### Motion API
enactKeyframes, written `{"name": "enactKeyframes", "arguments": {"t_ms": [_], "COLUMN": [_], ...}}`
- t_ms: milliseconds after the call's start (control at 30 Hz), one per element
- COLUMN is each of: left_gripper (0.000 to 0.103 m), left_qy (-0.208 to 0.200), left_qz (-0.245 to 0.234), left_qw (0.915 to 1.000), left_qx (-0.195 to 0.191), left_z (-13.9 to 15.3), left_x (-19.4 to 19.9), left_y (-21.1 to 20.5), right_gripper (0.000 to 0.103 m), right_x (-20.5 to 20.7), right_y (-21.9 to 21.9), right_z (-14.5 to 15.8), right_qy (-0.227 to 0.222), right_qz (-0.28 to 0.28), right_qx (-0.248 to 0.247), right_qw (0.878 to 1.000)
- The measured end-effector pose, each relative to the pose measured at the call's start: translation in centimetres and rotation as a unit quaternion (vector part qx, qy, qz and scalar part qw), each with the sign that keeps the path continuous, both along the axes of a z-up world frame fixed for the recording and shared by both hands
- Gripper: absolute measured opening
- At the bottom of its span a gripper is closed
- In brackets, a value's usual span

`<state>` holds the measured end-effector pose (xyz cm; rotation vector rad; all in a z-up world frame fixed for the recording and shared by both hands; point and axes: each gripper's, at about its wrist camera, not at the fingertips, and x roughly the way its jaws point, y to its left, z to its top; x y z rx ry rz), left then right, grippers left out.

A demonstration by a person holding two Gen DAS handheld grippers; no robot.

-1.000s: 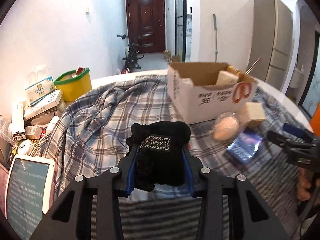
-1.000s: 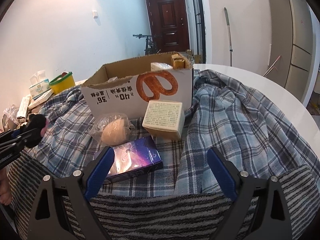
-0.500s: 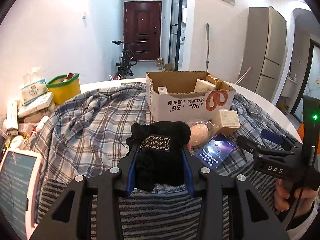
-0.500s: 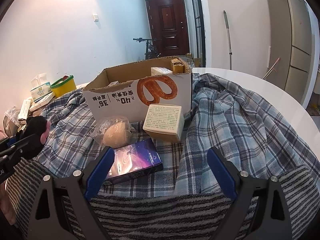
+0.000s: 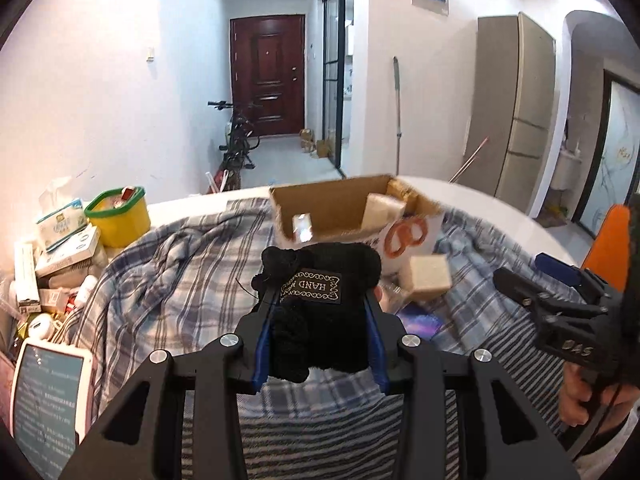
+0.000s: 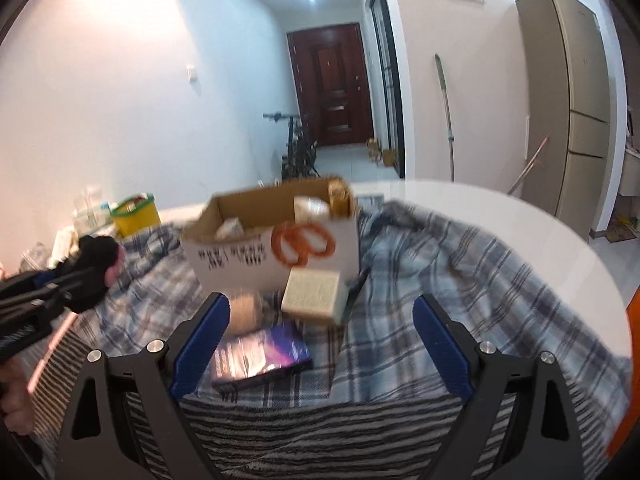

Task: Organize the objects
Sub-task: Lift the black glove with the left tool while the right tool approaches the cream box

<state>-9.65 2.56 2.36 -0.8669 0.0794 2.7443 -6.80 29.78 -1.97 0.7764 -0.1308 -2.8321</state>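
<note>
The black knit item (image 5: 320, 304), soft and fuzzy with a sewn label, sits clamped in the left gripper (image 5: 318, 320) above the table's near edge, short of the cardboard box (image 5: 340, 208). Being floppy, it could snag the box rim. The right gripper (image 6: 320, 332) hangs spread, holding nothing.

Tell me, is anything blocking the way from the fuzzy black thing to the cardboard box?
Nothing visible does. The left gripper holds the black knit item above the plaid cloth, and the cardboard box sits just beyond with its top open.
</note>
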Motion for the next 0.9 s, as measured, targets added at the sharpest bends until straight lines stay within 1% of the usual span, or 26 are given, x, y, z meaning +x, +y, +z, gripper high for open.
{"name": "enactKeyframes", "arguments": {"t_ms": [100, 200, 267, 333, 433, 467, 533, 633, 733, 833, 900], "left_gripper": [0.041, 0.041, 0.041, 0.041, 0.041, 0.041, 0.041, 0.041, 0.041, 0.041, 0.041], "left_qy": [0.009, 0.035, 0.054, 0.074, 0.089, 0.093, 0.099, 0.077, 0.052, 0.040, 0.041], "left_qz": [-0.007, -0.010, -0.010, -0.001, 0.008, 0.014, 0.024, 0.029, 0.033, 0.039, 0.055], "left_qw": [0.9999, 0.9993, 0.9985, 0.9967, 0.9935, 0.9926, 0.9914, 0.9942, 0.9956, 0.9956, 0.9953], "left_qx": [0.011, 0.005, 0.006, 0.034, 0.070, 0.077, 0.082, 0.069, 0.071, 0.075, 0.068], "left_z": [1.1, 2.1, 2.9, 3.6, 3.7, 3.4, 2.4, 0.7, -0.8, -1.9, -2.7], "left_x": [-0.2, -0.4, -0.6, -1.1, -1.8, -2.0, -2.5, -3.7, -4.8, -5.4, -5.4], "left_y": [0.8, 2.0, 2.3, 2.0, 1.2, 1.0, 0.6, 0.8, 0.6, 0.4, 0.4], "right_gripper": [0.093, 0.093, 0.093, 0.093, 0.093, 0.093, 0.093, 0.093, 0.093, 0.093, 0.093], "right_x": [0.6, 0.7, 0.4, 0.1, -0.5, -0.8, -1.5, -3.0, -4.0, -5.0, -5.5], "right_y": [0.8, 0.6, 0.4, 0.4, 0.1, 0.1, 0.1, 0.2, 0.0, -0.2, -0.2], "right_z": [2.7, 5.0, 6.4, 7.4, 8.3, 8.3, 8.0, 7.0, 5.4, 4.0, 3.1], "right_qy": [0.025, 0.059, 0.081, 0.103, 0.137, 0.142, 0.137, 0.120, 0.110, 0.110, 0.102], "right_qz": [0.011, 0.010, 0.006, -0.002, -0.030, -0.035, -0.035, -0.027, -0.031, -0.039, -0.038], "right_qx": [0.006, 0.036, 0.046, 0.047, 0.050, 0.047, 0.033, 0.020, 0.036, 0.056, 0.071], "right_qw": [1.000, 0.998, 0.996, 0.994, 0.989, 0.988, 0.989, 0.992, 0.993, 0.992, 0.992]}}
